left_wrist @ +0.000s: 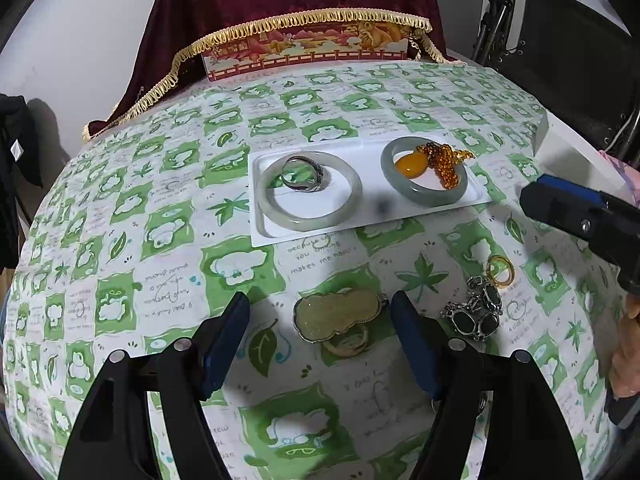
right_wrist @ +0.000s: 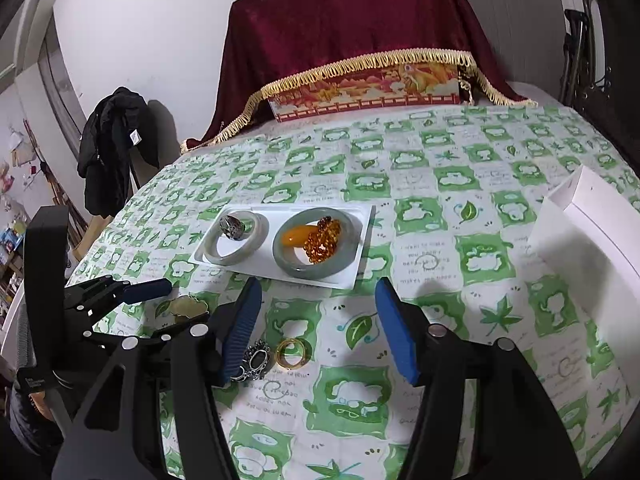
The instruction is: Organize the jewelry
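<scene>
My left gripper [left_wrist: 320,340] stands open over a pale jade pendant [left_wrist: 338,312], which lies on the cloth between its fingers, untouched, partly covering a gold ring [left_wrist: 346,346]. To its right lie a silver piece with dark stones [left_wrist: 476,312] and a gold band [left_wrist: 500,271]. My right gripper [right_wrist: 320,322] is open above that gold band [right_wrist: 294,354] and the silver piece [right_wrist: 256,360], gripping nothing. A white tray [left_wrist: 372,216] holds a pale bangle [left_wrist: 316,226] around a silver ring [left_wrist: 304,174], and a green bangle [left_wrist: 424,199] around an amber pendant [left_wrist: 410,166] and beads [left_wrist: 446,168].
A green-and-white checked cloth [right_wrist: 472,184] covers the table. At the back stands a decorated box [right_wrist: 360,98] under red fringed velvet. A white box [right_wrist: 580,232] sits at the right edge. A black chair [left_wrist: 568,60] and a hanging black jacket [right_wrist: 112,152] flank the table.
</scene>
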A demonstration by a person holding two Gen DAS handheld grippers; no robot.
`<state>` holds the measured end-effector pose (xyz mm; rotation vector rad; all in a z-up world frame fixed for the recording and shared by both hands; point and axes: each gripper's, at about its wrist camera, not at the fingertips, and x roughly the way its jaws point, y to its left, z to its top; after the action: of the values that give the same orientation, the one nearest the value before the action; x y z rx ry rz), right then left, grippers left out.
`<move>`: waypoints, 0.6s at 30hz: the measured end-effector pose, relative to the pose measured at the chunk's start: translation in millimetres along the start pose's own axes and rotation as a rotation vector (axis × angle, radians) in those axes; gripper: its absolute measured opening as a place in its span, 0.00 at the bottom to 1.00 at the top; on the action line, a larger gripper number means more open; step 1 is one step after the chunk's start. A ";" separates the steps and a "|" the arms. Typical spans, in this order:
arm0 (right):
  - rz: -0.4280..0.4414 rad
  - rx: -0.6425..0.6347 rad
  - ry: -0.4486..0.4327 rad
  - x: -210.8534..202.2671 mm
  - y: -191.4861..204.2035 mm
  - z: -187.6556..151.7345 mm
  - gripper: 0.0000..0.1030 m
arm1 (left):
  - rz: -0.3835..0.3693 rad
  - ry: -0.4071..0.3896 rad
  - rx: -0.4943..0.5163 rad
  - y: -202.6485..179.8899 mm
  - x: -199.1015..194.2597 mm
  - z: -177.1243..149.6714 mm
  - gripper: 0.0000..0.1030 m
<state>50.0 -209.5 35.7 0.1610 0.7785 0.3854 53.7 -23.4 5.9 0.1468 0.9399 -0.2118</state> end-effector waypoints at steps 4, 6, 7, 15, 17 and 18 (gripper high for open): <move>-0.001 -0.005 0.008 1.1 0.9 -1.2 0.56 | 0.007 -0.007 -0.021 8.3 -3.2 -0.5 0.50; 0.001 -0.010 0.012 1.9 1.8 -1.6 0.56 | 0.015 -0.006 -0.033 13.5 -4.8 -1.0 0.37; 0.003 -0.013 0.015 2.3 2.3 -2.1 0.56 | 0.016 -0.006 -0.039 15.9 -5.8 -1.4 0.35; 0.015 -0.044 0.057 6.2 9.1 -10.1 0.56 | 0.021 -0.005 -0.005 11.5 -10.6 -8.4 0.44; 0.015 -0.050 0.067 7.4 10.4 -12.4 0.56 | 0.012 -0.004 -0.010 13.1 -10.3 -9.2 0.44; 0.016 -0.053 0.073 8.1 10.8 -13.7 0.56 | 0.005 -0.003 -0.014 14.1 -10.3 -9.5 0.44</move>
<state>42.6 -196.4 23.9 0.1045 0.8390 0.4286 43.8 -6.5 9.1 0.1355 0.9379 -0.2004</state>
